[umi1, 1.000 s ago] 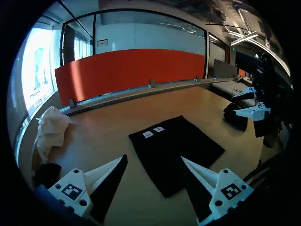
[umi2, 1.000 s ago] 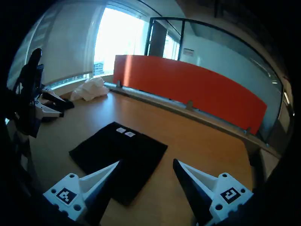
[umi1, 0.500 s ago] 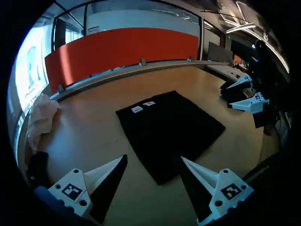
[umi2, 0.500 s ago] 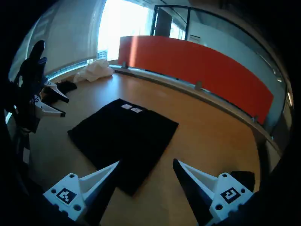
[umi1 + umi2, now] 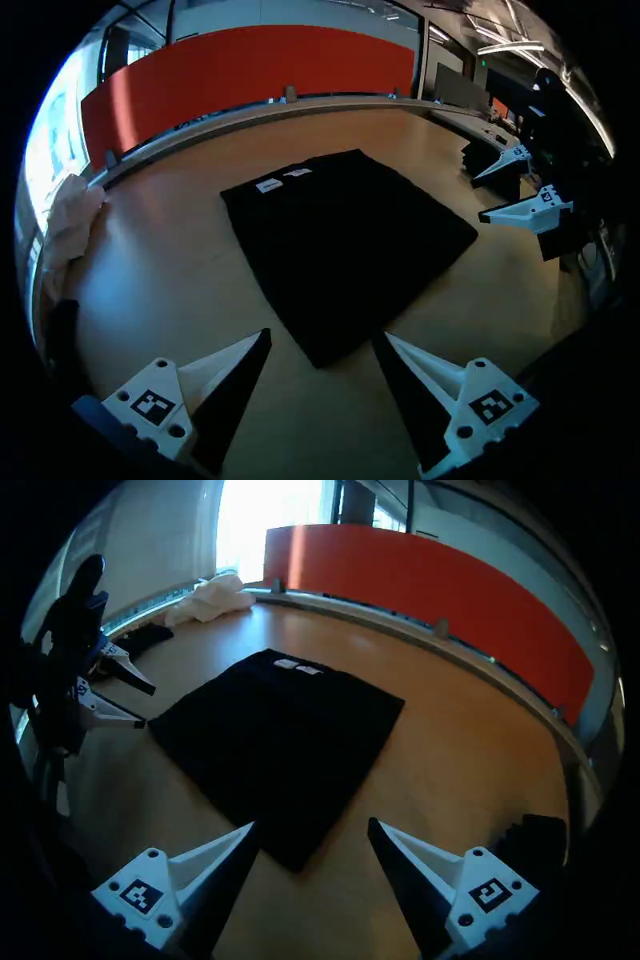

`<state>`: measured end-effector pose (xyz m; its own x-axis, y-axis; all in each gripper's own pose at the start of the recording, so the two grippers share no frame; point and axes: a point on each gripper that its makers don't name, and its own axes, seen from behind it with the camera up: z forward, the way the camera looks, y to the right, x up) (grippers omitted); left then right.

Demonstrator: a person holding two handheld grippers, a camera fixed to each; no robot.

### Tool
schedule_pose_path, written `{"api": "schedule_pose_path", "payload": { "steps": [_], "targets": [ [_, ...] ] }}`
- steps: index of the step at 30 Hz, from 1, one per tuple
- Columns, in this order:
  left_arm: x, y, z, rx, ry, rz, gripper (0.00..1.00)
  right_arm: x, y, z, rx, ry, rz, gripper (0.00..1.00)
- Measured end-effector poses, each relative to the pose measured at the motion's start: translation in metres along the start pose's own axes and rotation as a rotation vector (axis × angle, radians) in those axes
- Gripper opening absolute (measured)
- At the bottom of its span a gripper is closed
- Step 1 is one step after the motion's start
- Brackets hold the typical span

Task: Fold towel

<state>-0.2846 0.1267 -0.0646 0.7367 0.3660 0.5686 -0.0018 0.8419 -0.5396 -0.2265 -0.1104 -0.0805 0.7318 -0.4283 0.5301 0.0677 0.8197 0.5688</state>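
Observation:
A black towel (image 5: 344, 232) (image 5: 280, 736) lies flat on the wooden table, with two small white labels (image 5: 282, 179) (image 5: 296, 666) at its far edge. My left gripper (image 5: 320, 352) hangs open just above the towel's near corner. My right gripper (image 5: 312, 840) is open too, over the towel's opposite near corner. Farther off in the left gripper view, the right gripper (image 5: 512, 188) stands at the right edge. The left gripper (image 5: 120, 696) appears at the left of the right gripper view, close to a towel corner.
A crumpled pale cloth (image 5: 68, 228) (image 5: 212, 600) lies at the table's far window side. An orange partition (image 5: 240, 72) (image 5: 448, 584) runs along the table's back edge. A dark bundle (image 5: 540, 840) sits near my right gripper's right finger.
Both grippers have tilted down and moved closer to the towel; it fills more of each view and its near corners now sit between the fingers.

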Motion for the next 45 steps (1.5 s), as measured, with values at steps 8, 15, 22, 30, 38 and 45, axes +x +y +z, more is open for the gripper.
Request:
{"api": "schedule_pose_path", "payload": {
  "steps": [8, 15, 22, 30, 38, 45],
  "targets": [
    [-0.010, 0.003, 0.007, -0.011, -0.026, 0.001, 0.94, -0.018, -0.004, 0.008, 0.015, -0.038, -0.028, 0.99],
    [-0.021, 0.006, 0.013, -0.015, -0.062, 0.004, 0.93, -0.034, -0.009, 0.012, 0.039, -0.085, -0.038, 0.88],
    [-0.028, 0.005, 0.014, -0.004, -0.089, -0.016, 0.81, -0.041, -0.010, 0.014, 0.056, -0.106, -0.022, 0.73],
    [-0.031, 0.000, 0.015, 0.026, -0.096, 0.003, 0.66, -0.045, -0.014, 0.016, 0.085, -0.119, -0.005, 0.53],
    [-0.031, 0.001, 0.015, 0.036, -0.098, 0.005, 0.54, -0.047, -0.019, 0.015, 0.115, -0.125, -0.003, 0.27],
    [-0.030, 0.001, 0.016, 0.044, -0.103, 0.006, 0.24, -0.046, -0.021, 0.015, 0.120, -0.133, -0.005, 0.21]
  ]
}}
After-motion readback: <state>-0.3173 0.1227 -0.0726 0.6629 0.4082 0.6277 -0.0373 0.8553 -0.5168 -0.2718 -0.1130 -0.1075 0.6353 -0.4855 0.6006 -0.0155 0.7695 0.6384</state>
